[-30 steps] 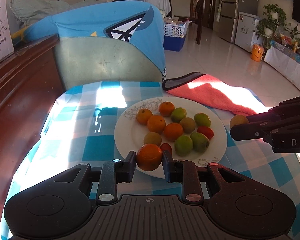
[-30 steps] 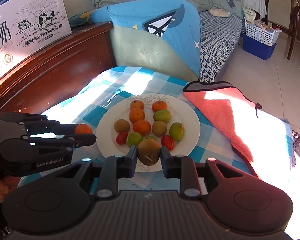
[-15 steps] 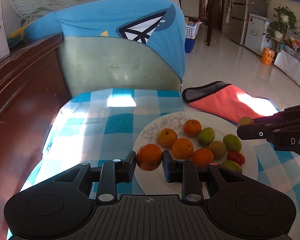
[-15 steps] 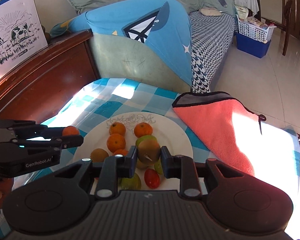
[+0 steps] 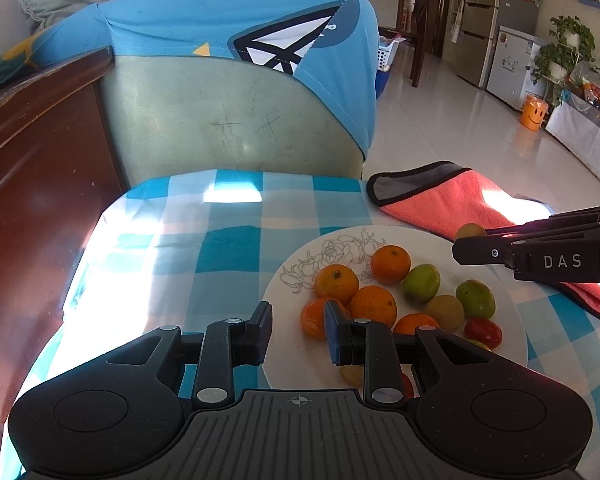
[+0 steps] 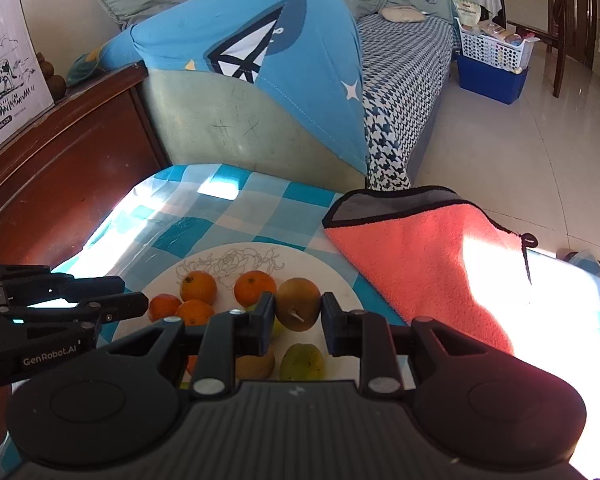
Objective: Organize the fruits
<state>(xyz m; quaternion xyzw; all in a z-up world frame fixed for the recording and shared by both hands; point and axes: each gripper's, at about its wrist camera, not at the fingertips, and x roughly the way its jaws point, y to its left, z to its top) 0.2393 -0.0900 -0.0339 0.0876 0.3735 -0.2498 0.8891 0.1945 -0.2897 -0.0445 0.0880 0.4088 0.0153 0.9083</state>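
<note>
Blue-and-white checked tablecloth (image 5: 228, 248) runs out ahead of me to a sofa under a blue cover (image 5: 220, 20), with a coral towel (image 5: 440, 200) lying off to the right. A second ago, and half a second ago too, my left gripper (image 5: 298, 320) had a small orange (image 5: 312, 318) squeezed between its pads. Now the jaws stand just as far apart, but the gap shows only the bare white plate (image 5: 284, 364); nothing is pinched. The orange sits on the plate just past my right-hand finger, which hides about half of it (I cannot tell whether it touches that finger). It is round, bright and glossy, at the near left of the pile. The plate has also slid lower and to the right in the left view, and in both views the sofa looms closer than before. My right gripper (image 6: 298, 308) has kept its hold: its pads are clamped on either side of a brownish-green fruit (image 6: 298, 300), egg-shaped and dull-skinned, with a short pale stalk at its lower front. It hangs over the far right part of the plate, above the other fruits (image 5: 420, 284), a cluster of oranges, green ones and a red one.
</note>
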